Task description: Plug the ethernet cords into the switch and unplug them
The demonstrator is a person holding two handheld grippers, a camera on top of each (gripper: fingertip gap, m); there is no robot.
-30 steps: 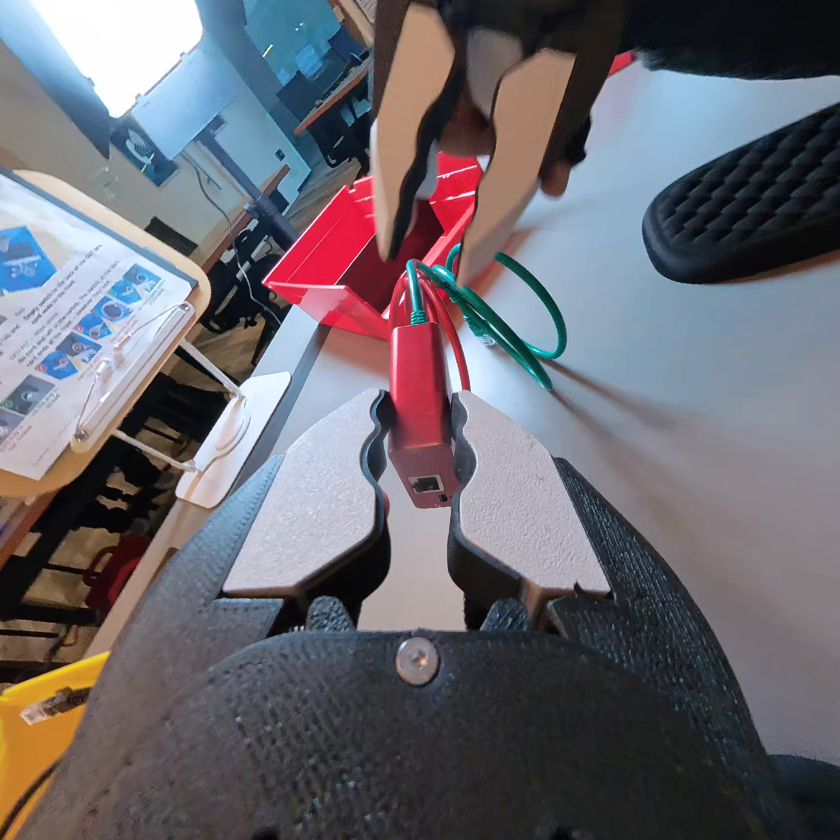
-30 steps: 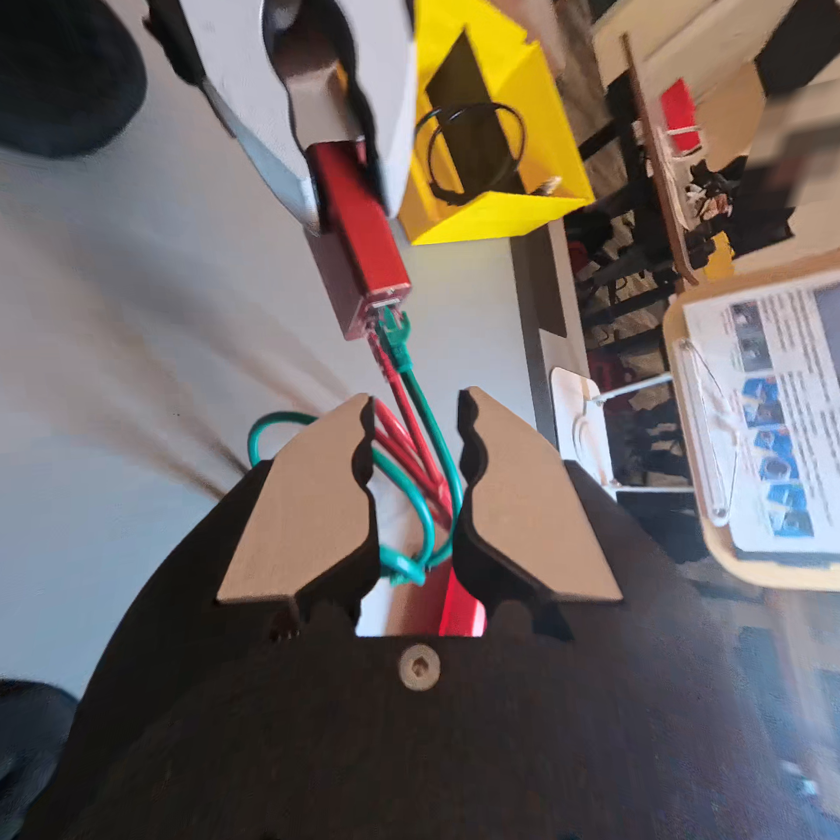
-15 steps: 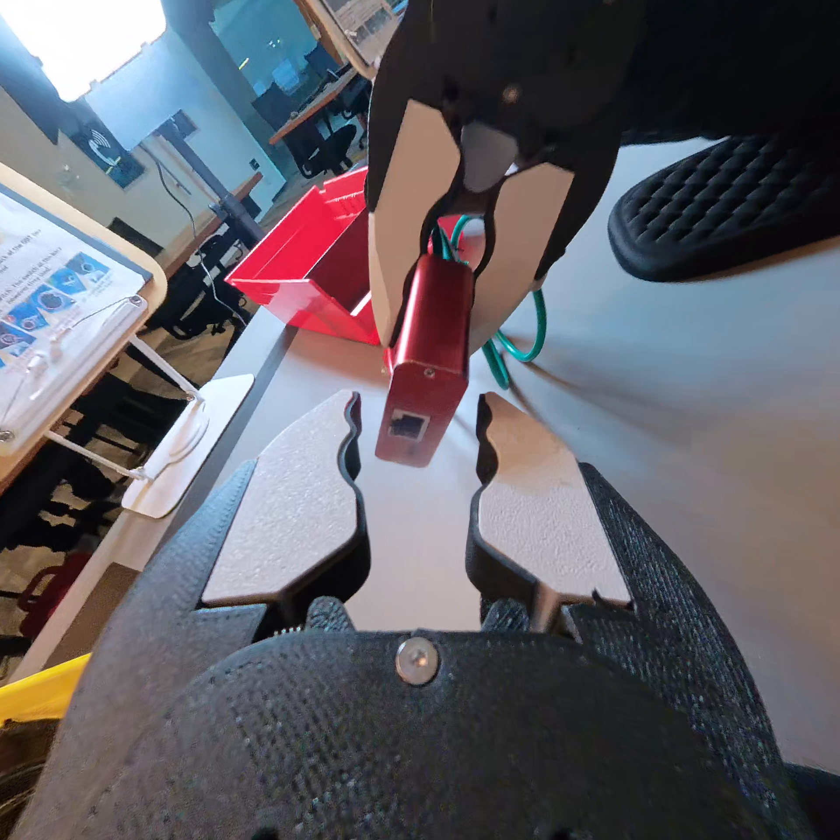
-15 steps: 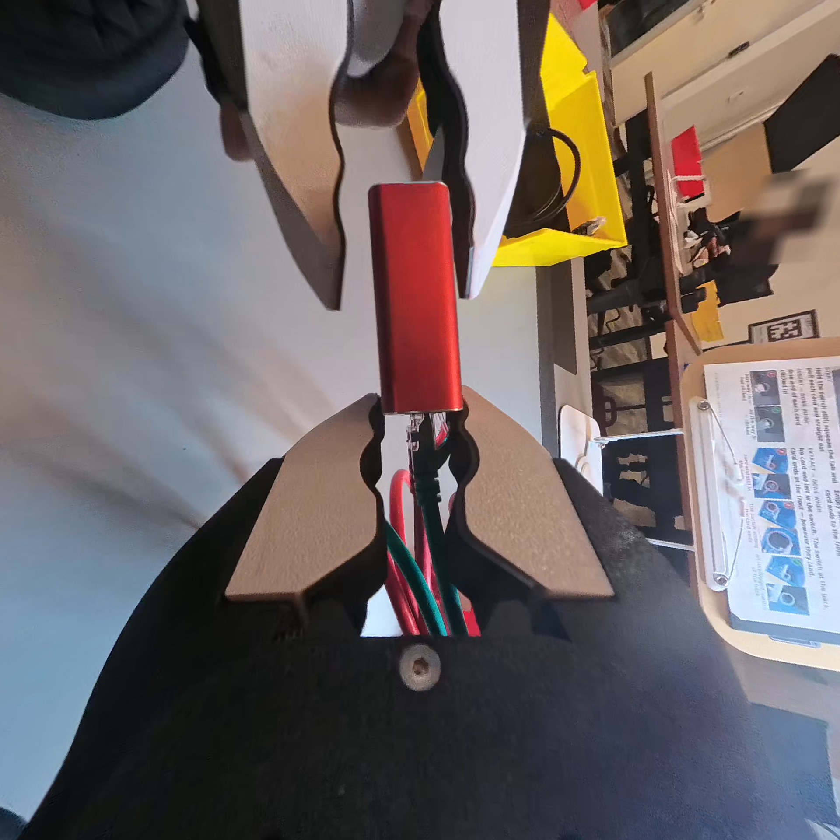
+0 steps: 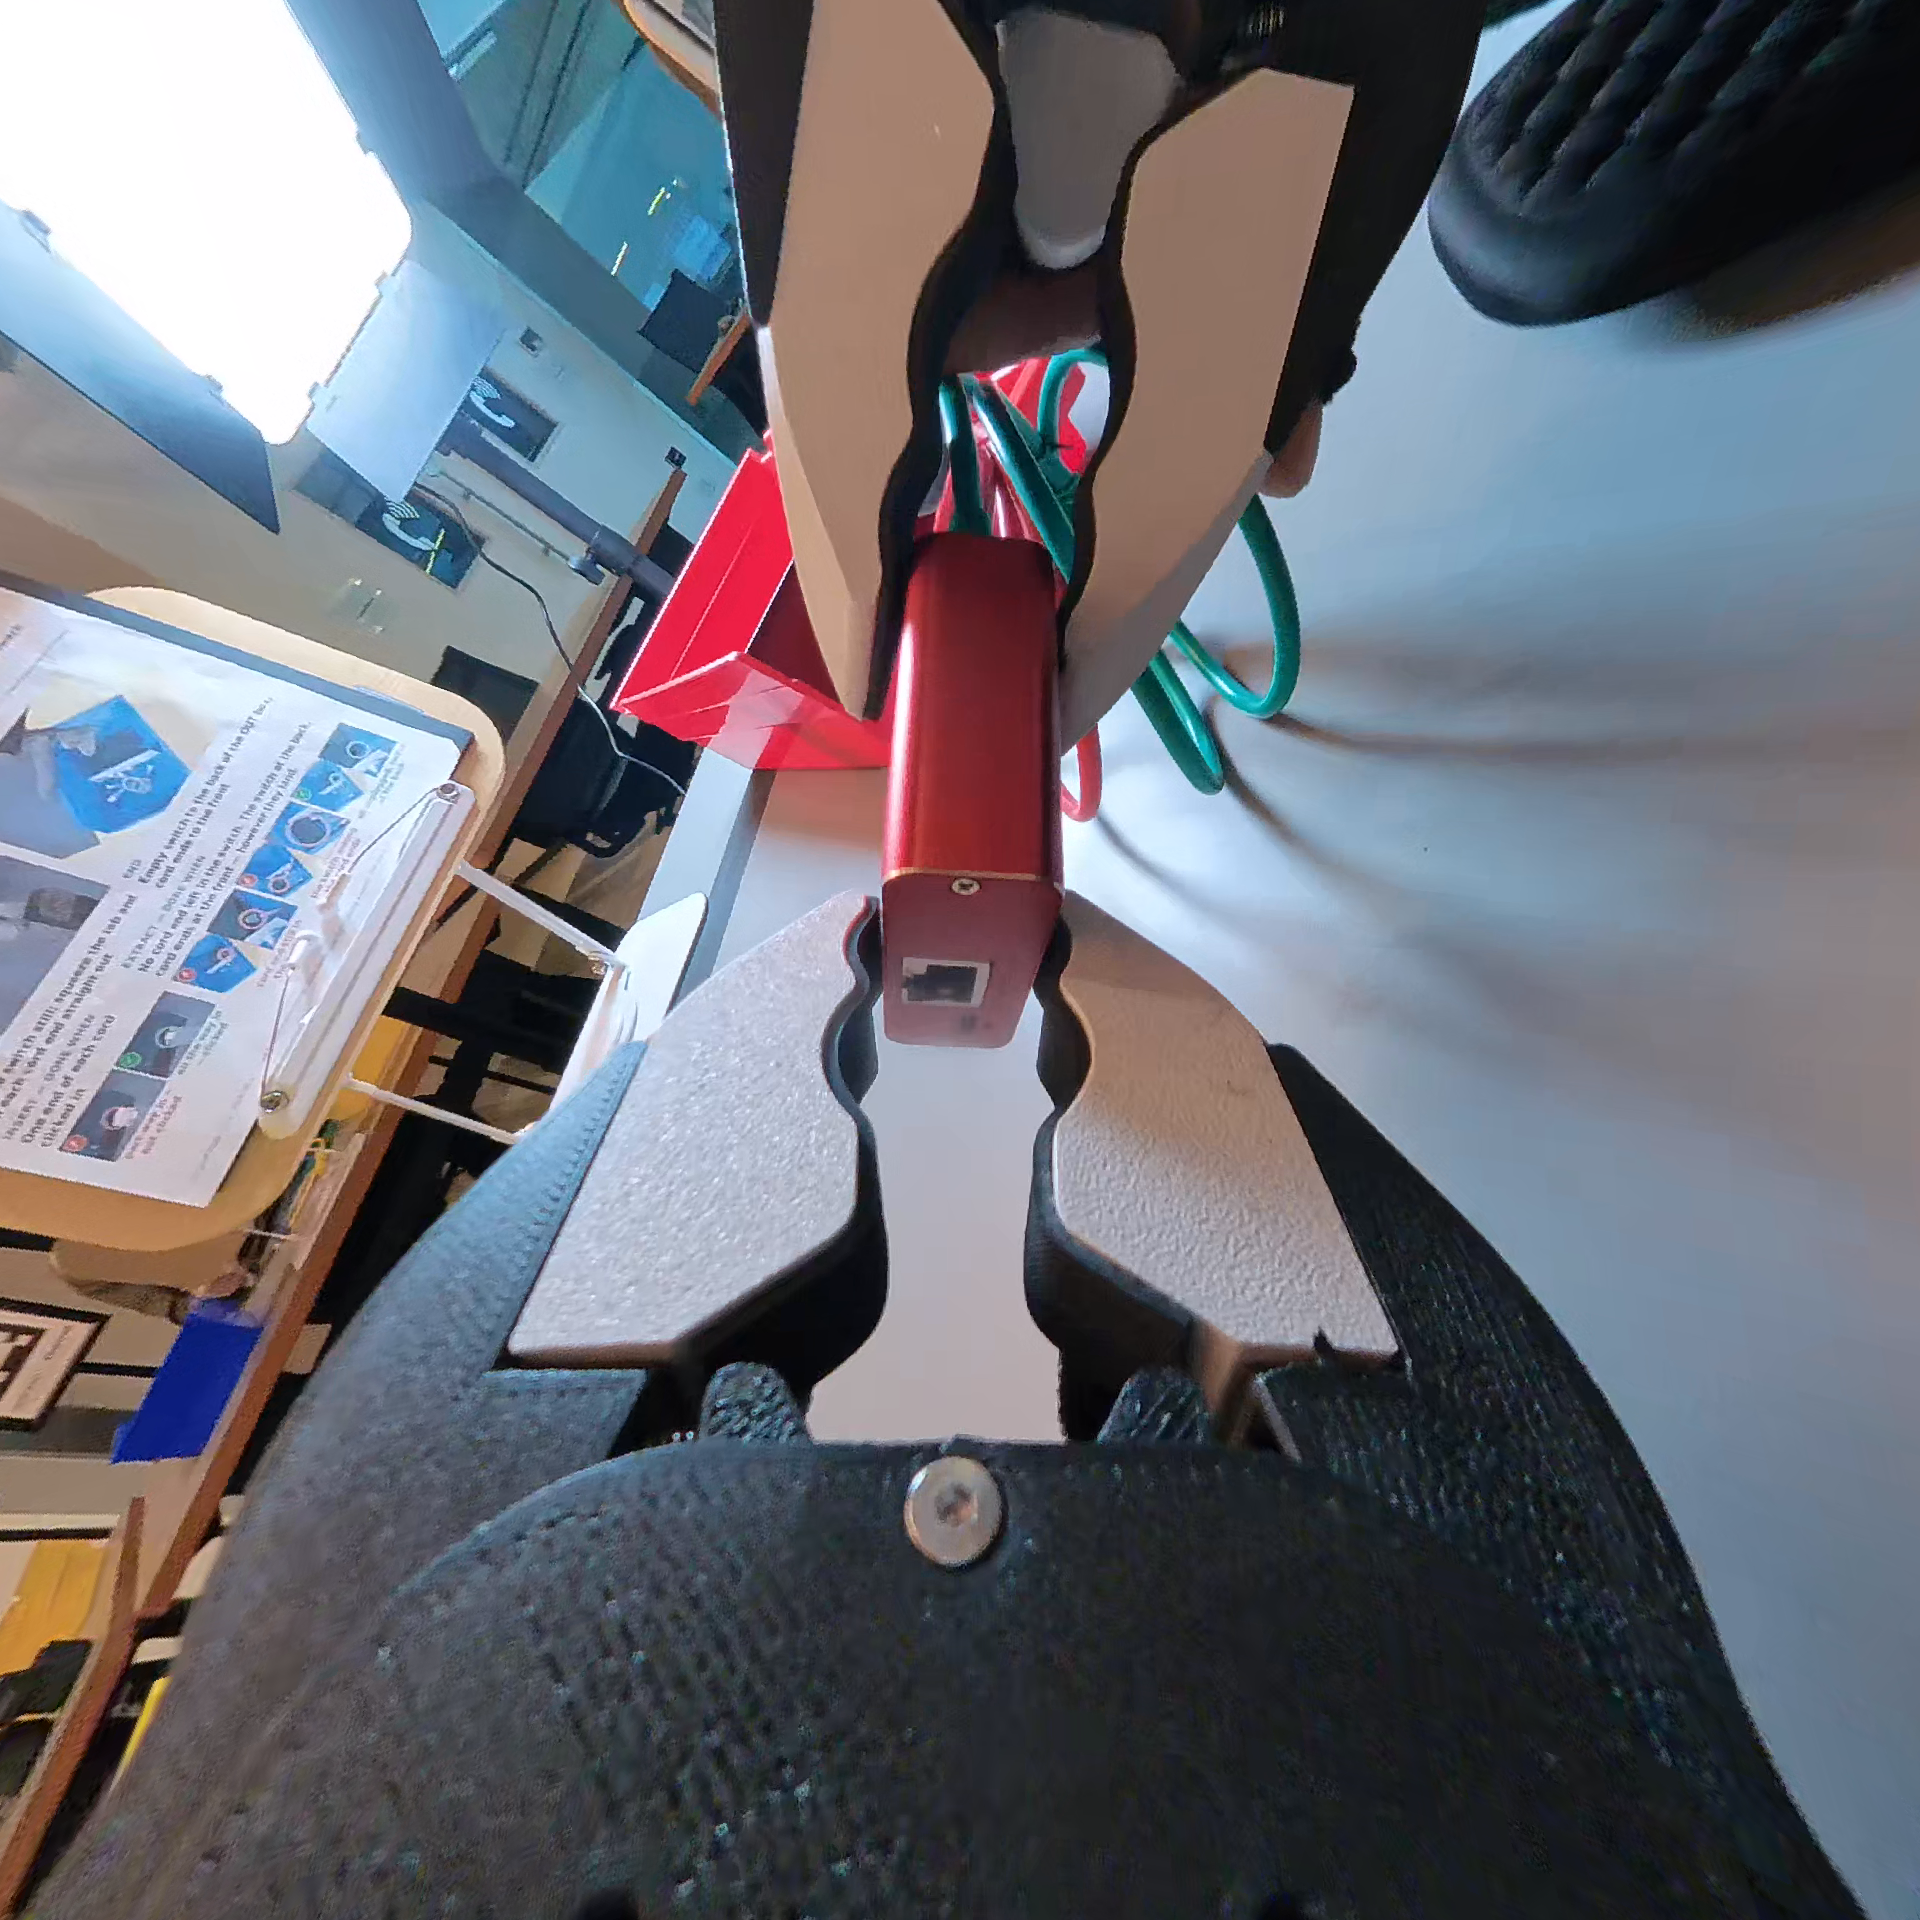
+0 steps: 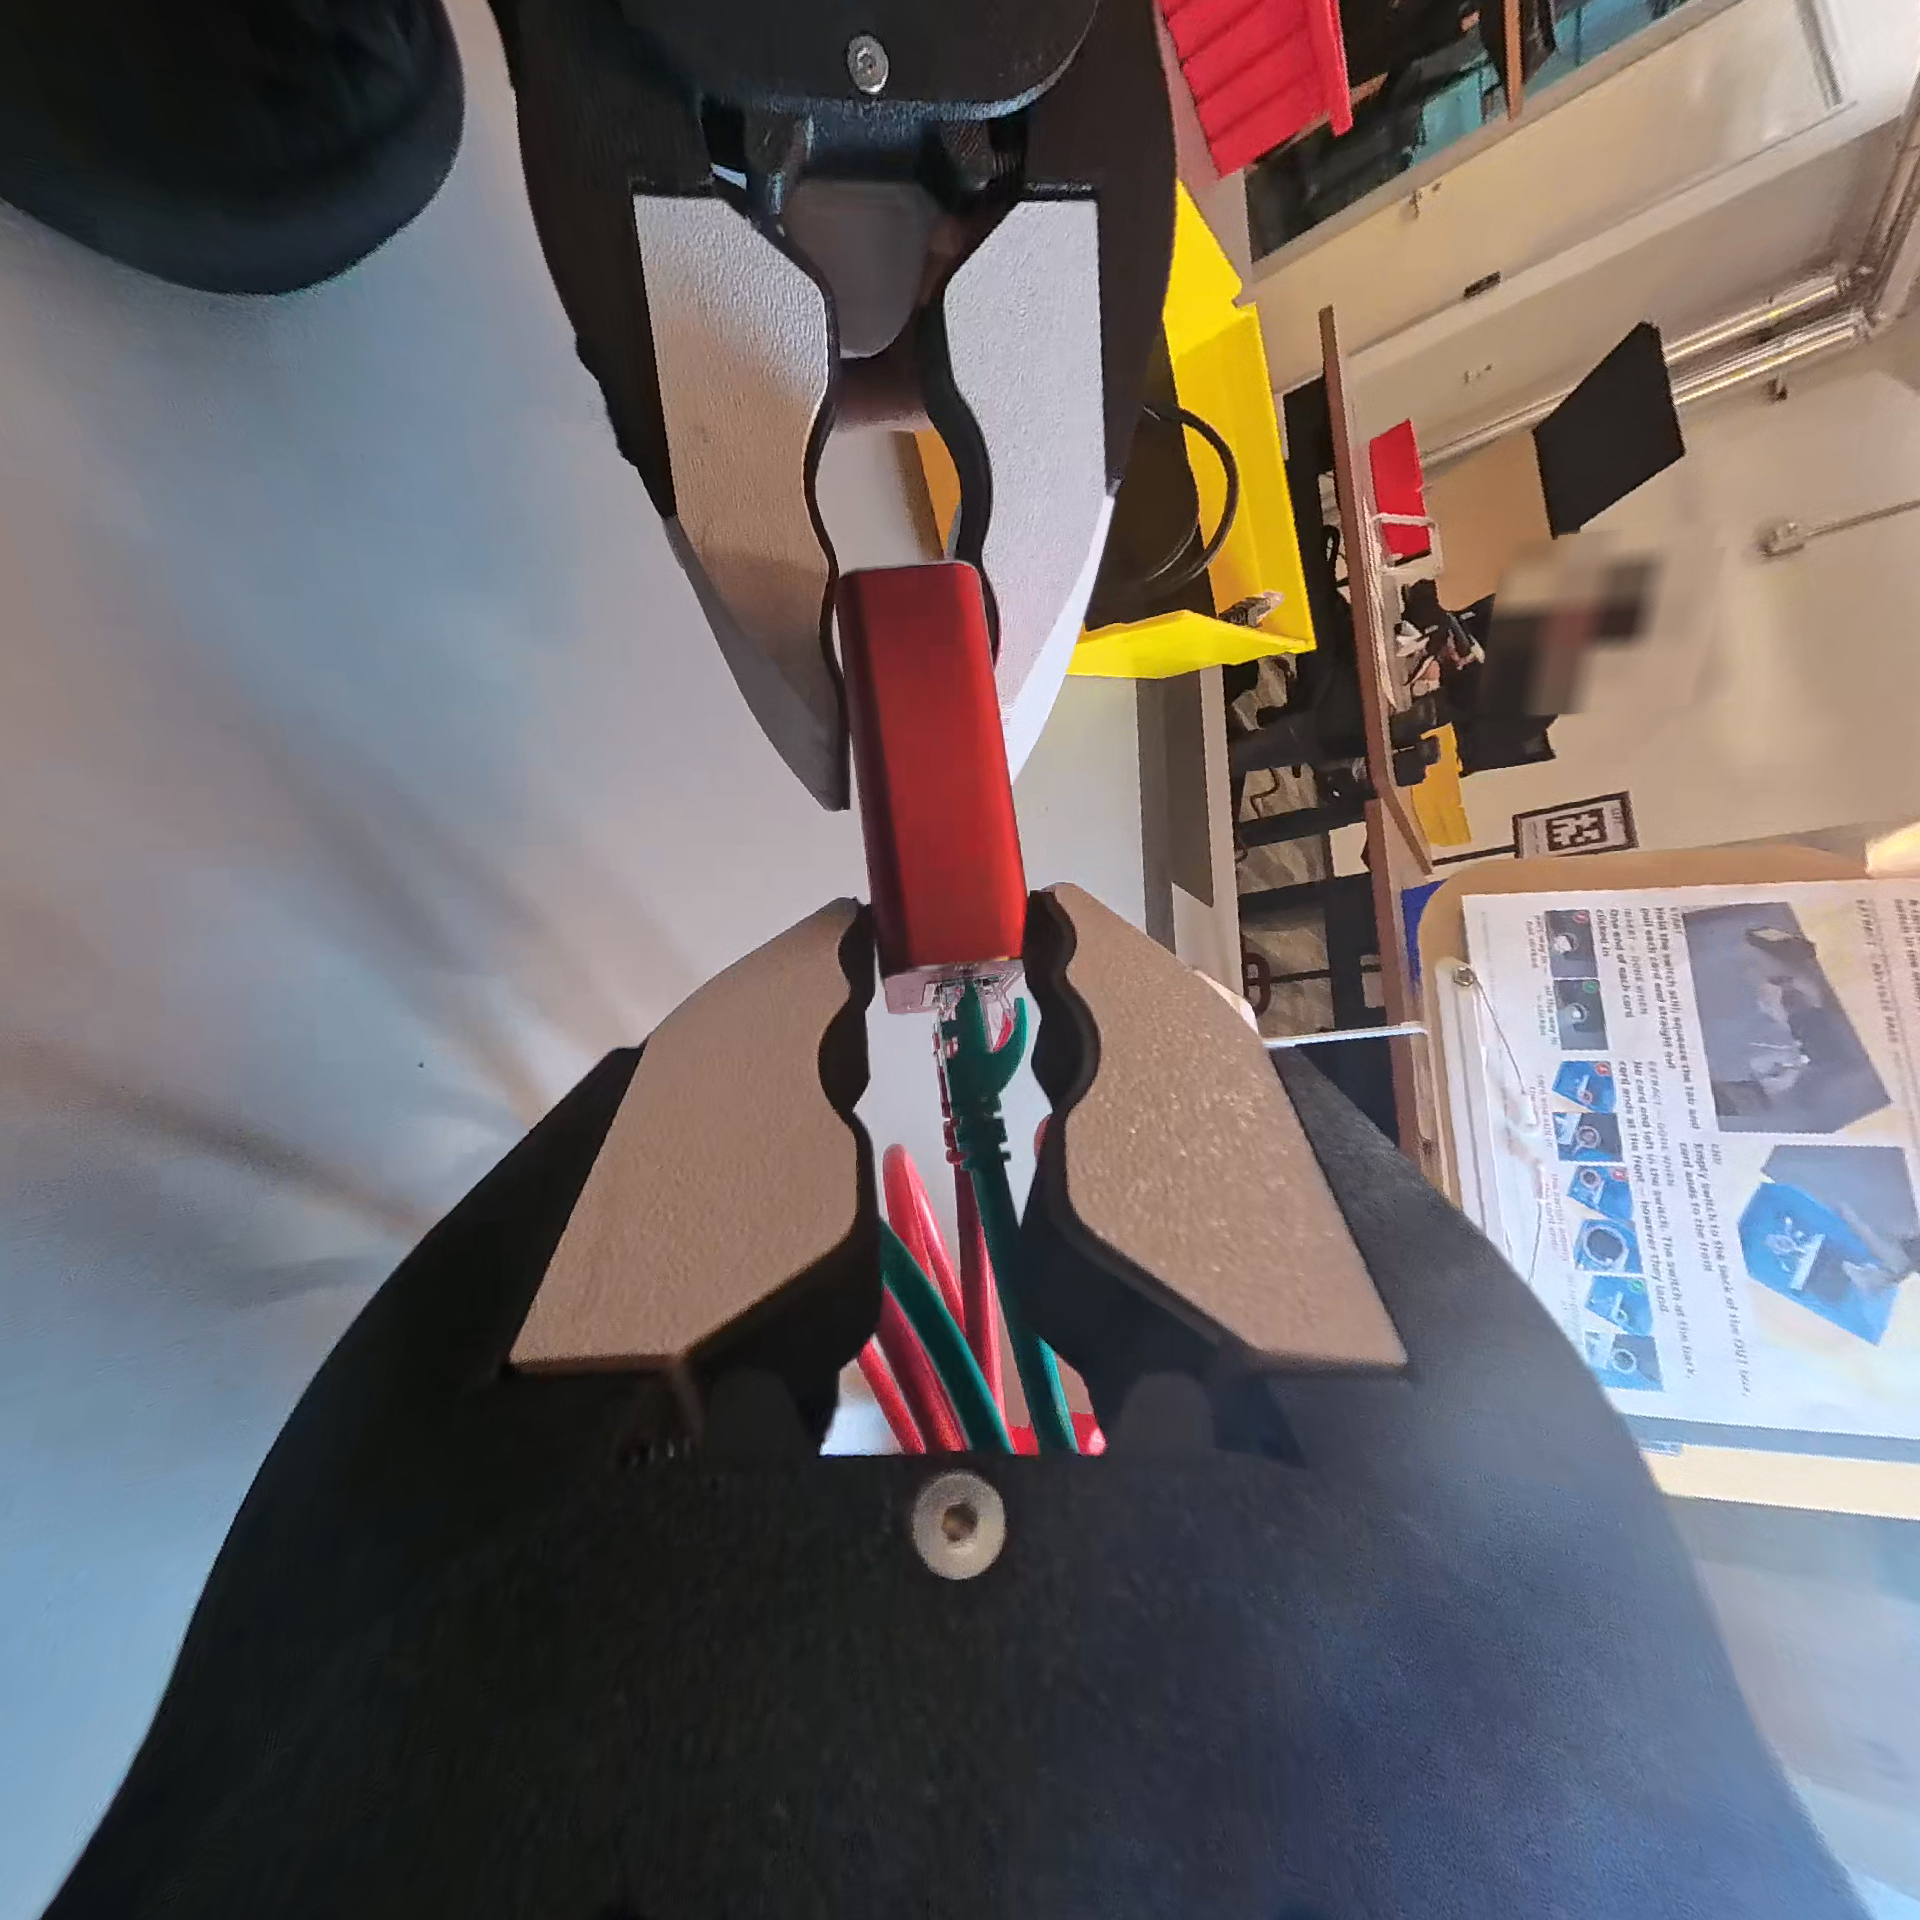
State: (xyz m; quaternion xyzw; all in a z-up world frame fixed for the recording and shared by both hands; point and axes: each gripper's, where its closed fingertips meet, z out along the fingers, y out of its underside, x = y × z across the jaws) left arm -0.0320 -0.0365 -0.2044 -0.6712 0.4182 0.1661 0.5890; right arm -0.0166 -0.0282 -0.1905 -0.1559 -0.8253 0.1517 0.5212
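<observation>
Left hand-held gripper (image 5: 961, 971) reclosed on boxy red metal switch (image 5: 971, 748).

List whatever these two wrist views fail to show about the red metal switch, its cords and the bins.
- Red metal switch: its cord end, in the left wrist view, is hidden between the right gripper fingers.
- Green cord and red cord: the lower edge of the right wrist view cuts off their far ends.
- Yellow plastic bin: its contents are blocked by the left gripper.
- Red plastic bin: its inside is hidden.
</observation>
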